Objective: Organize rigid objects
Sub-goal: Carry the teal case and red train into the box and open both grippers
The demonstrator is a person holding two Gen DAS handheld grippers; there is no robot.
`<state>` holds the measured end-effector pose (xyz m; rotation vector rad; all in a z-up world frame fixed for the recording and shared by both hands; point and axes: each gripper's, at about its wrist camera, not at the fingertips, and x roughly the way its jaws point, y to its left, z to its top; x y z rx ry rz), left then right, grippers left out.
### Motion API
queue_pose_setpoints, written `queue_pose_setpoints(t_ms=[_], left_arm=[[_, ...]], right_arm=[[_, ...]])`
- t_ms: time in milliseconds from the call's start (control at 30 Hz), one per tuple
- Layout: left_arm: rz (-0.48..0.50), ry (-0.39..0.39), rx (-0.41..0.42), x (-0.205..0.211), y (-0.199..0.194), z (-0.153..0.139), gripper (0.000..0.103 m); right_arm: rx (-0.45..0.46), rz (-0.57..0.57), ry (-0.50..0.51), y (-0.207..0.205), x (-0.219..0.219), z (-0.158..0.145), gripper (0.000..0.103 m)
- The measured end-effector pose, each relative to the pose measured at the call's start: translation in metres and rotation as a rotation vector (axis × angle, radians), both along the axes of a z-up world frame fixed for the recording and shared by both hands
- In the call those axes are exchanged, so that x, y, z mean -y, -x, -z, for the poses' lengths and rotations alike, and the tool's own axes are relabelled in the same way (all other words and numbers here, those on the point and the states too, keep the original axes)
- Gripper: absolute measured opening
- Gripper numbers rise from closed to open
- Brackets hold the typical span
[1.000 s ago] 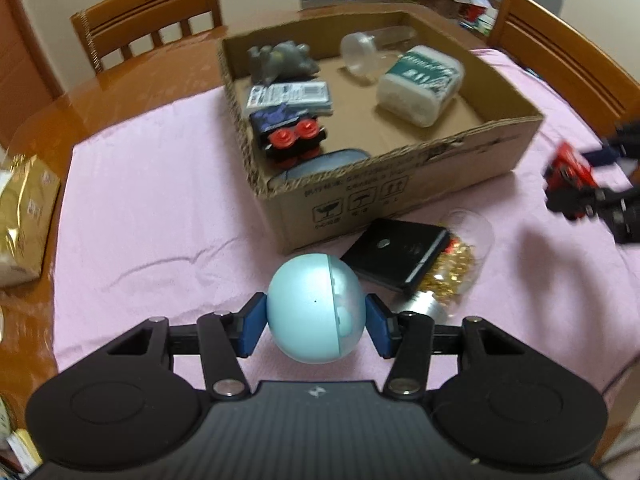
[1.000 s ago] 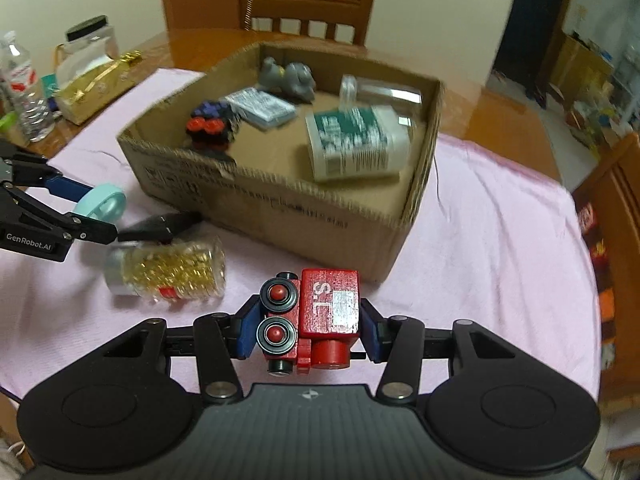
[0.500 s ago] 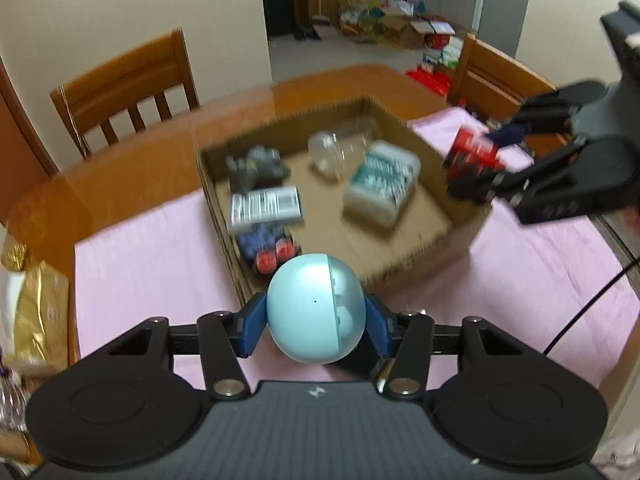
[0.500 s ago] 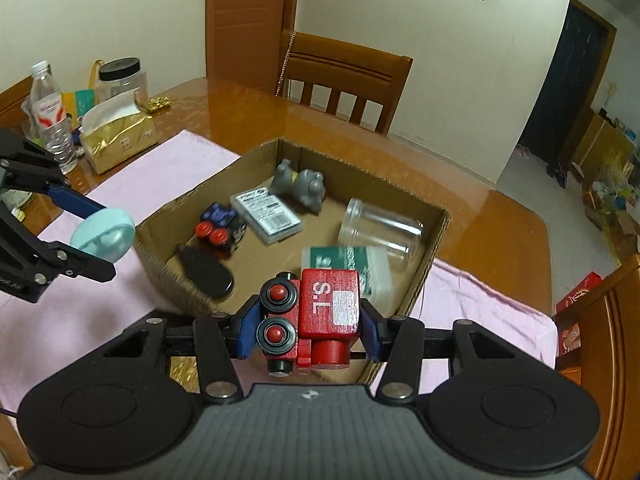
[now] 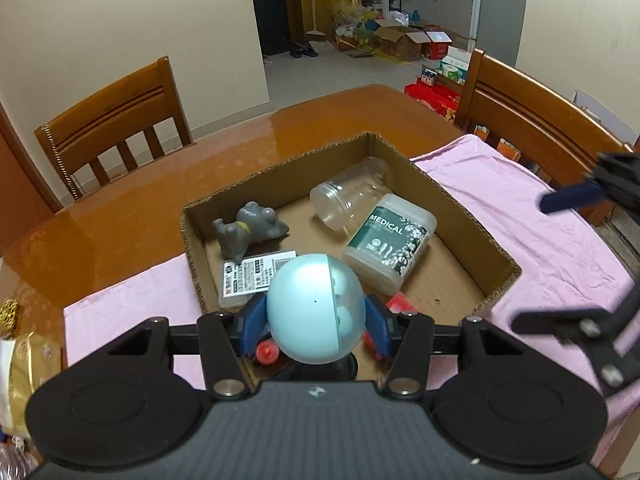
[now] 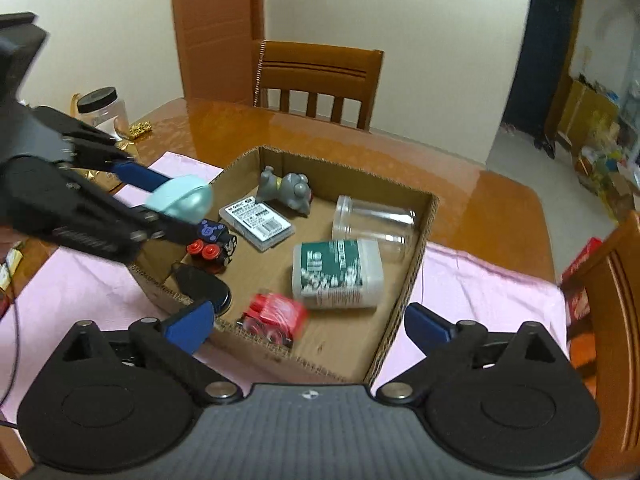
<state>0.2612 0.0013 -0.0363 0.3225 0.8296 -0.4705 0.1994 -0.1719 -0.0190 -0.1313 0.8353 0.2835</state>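
Observation:
My left gripper (image 5: 316,320) is shut on a light blue capsule ball (image 5: 314,308) and holds it above the near left corner of the cardboard box (image 5: 500,268). The ball also shows in the right wrist view (image 6: 180,200). My right gripper (image 6: 306,326) is open and empty above the box's near edge (image 6: 384,360). A red toy block (image 6: 274,316), blurred, lies in the box just below it. The box also holds a grey animal figure (image 6: 286,190), a labelled flat case (image 6: 258,220), a clear jar (image 6: 374,220), a white and green medical tub (image 6: 336,272), a blue and red toy (image 6: 212,244) and a black oval case (image 6: 204,286).
The box sits on a pink cloth (image 5: 520,200) over a brown wooden table (image 5: 120,220). Wooden chairs (image 5: 116,124) stand around it. A gold packet (image 5: 28,364) lies at the left edge. A black-lidded jar (image 6: 102,112) stands at the far left.
My right gripper has opened and the red toy block has dropped into the box. My left gripper has moved over the box's near left corner with the ball.

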Motion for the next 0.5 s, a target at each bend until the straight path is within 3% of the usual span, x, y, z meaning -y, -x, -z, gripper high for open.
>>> queue_pose_setpoints(t_ms=[433, 467, 500], left_arm=[[-0.012, -0.028, -0.047, 0.029, -0.038, 0.039, 0.053], [-0.018, -0.028, -0.032, 0.030, -0.038, 0.039, 0.061], [-0.024, -0.033, -0.020, 0.031, -0.038, 0.037, 0.075]], right_arm=[[-0.072, 0.145, -0.068, 0.028, 0.010, 0.017, 0.103], [-0.075, 0.149, -0.065, 0.030, 0.010, 0.019, 0.103], [-0.079, 0.153, -0.061, 0.031, 0.011, 0.020, 0.103]])
